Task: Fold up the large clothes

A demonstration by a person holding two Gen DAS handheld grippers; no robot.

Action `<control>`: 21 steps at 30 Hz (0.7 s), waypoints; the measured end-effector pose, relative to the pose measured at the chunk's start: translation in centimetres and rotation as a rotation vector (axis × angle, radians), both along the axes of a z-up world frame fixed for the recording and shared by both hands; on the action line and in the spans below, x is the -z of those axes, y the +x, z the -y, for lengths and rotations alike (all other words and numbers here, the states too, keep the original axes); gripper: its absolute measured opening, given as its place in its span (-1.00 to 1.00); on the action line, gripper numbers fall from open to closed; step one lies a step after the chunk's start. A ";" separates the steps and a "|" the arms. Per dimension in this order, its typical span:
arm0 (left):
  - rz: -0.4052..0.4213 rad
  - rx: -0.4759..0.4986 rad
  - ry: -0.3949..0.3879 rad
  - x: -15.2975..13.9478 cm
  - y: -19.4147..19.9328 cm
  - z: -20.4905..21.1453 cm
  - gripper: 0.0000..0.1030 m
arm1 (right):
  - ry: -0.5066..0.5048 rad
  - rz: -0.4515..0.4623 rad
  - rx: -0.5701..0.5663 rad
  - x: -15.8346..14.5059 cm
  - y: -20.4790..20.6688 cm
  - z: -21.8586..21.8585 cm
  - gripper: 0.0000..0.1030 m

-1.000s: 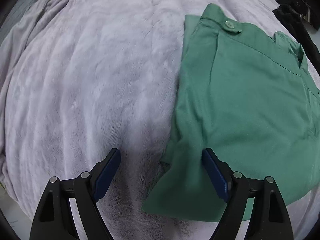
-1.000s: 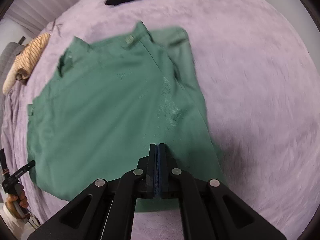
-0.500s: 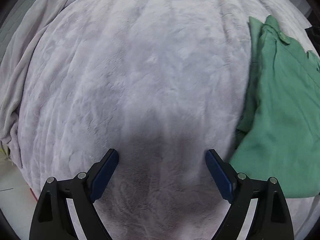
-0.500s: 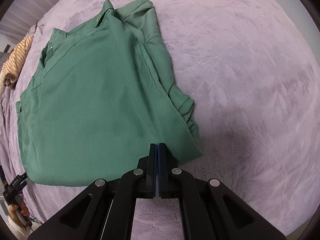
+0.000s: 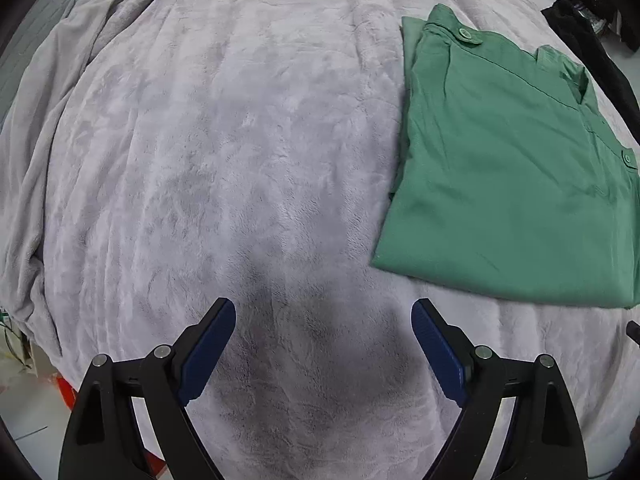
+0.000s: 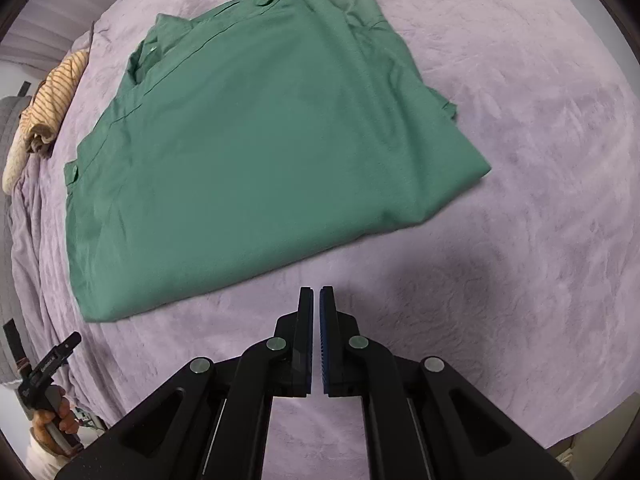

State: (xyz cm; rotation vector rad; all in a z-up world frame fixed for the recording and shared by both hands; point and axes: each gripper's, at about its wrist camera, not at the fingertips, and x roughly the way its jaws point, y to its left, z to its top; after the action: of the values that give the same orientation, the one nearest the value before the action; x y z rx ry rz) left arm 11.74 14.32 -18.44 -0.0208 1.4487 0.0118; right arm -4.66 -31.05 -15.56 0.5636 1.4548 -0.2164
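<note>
Although both views were searched for brands or labels, no readable writing showed on the folded green button-up shirt (image 6: 256, 152), on the grippers, or on the small black tool at the lower left of the right wrist view, whose white marking was too small to make out. That tool sat in the person's left hand (image 6: 52, 424).

The shirt lay flat and folded on the pale lilac plush blanket (image 5: 200, 160), collar and buttoned tabs at its far end. It was free of both grippers.

The left gripper (image 5: 323, 344) hung above bare blanket with its blue-padded fingers (image 5: 208, 344) spread wide and nothing between them; the shirt lay up and to its right, apart from it. A second before, that gripper's right finger had overlapped the shirt's near corner; by this moment the corner was clear of it.

The right gripper (image 6: 316, 320) stood nearly closed, a thin slit between its pads, gripping nothing, just short of the shirt's near hem. Earlier its pads had been pressed together over the cloth's edge; here they were parted slightly and over the blanket.

A tan striped bundle of cloth (image 6: 52, 108) lay at the blanket's far left edge.
</note>
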 end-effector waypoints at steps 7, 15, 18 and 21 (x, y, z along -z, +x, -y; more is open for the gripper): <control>-0.013 0.022 -0.011 -1.5 -1.8 0.9 0.76 | 0.032 -0.014 -0.031 -0.1 0.5 -3.7 -0.93; -0.005 0.025 -0.027 -2.3 -2.6 -0.2 0.77 | 0.021 0.027 -0.047 -1.5 1.5 -6.4 0.47; 0.002 0.035 -0.037 -2.6 -2.4 -0.4 0.77 | 0.027 0.029 -0.046 -2.0 1.3 -6.8 0.47; 0.006 0.043 -0.049 -3.0 -2.6 0.0 1.00 | 0.028 0.036 -0.043 -2.3 1.3 -7.3 0.49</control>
State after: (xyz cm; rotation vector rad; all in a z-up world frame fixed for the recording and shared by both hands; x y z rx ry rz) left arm 9.10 14.32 -15.44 -0.0301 1.4427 -0.0587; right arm -3.33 -23.73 -13.21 0.5558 1.4352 -0.1518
